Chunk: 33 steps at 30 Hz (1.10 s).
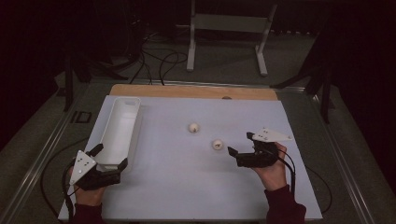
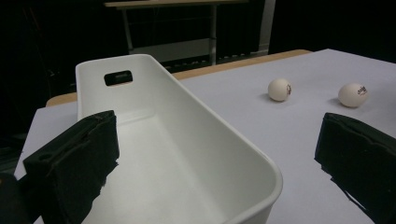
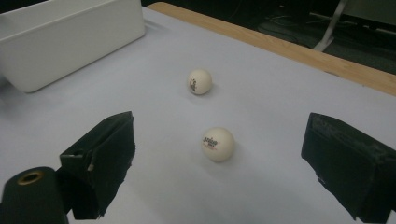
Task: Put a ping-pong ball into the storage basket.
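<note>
Two white table-tennis balls lie on the pale table top: the nearer ball (image 1: 217, 144) (image 3: 217, 144) (image 2: 352, 94) and the farther ball (image 1: 193, 127) (image 3: 199, 81) (image 2: 279, 89). My right gripper (image 1: 240, 143) (image 3: 219, 163) is open, its jaws set wide on either side of the nearer ball, a short way back from it. A long white bin (image 1: 119, 130) (image 2: 187, 154) (image 3: 70, 39) stands along the table's left side. My left gripper (image 1: 111, 155) (image 2: 210, 163) is open, straddling the bin's near end wall without closing on it.
The table top (image 1: 196, 186) has a wooden strip (image 1: 191, 91) along its far edge. Cables and a white frame stand (image 1: 229, 28) are on the floor beyond. Dark surroundings ring the table.
</note>
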Tool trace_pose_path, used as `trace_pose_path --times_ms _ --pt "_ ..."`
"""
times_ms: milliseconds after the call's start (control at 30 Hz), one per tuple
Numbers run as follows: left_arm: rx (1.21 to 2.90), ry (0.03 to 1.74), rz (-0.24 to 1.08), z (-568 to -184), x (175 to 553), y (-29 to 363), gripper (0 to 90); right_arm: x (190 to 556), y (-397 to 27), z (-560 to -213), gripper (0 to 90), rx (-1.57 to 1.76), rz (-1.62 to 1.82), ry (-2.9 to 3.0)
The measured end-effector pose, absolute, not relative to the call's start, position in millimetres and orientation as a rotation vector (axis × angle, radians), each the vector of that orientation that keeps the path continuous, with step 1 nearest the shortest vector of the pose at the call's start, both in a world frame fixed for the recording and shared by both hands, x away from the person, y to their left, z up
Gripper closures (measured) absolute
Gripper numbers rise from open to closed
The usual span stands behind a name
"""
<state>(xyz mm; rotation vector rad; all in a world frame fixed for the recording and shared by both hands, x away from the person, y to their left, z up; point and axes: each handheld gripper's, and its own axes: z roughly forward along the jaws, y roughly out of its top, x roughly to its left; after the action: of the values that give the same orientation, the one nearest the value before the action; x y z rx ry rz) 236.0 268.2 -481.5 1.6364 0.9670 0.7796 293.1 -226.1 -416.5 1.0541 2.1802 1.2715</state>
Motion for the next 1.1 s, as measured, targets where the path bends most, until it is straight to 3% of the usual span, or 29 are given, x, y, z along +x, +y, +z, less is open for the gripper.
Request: trace_pose_path --times_ms 1100 --pt "1.618 0.966 0.805 -480.0 232.3 269.9 0.6 326.9 -199.7 -400.7 7.7 1.054 1.15 2.232"
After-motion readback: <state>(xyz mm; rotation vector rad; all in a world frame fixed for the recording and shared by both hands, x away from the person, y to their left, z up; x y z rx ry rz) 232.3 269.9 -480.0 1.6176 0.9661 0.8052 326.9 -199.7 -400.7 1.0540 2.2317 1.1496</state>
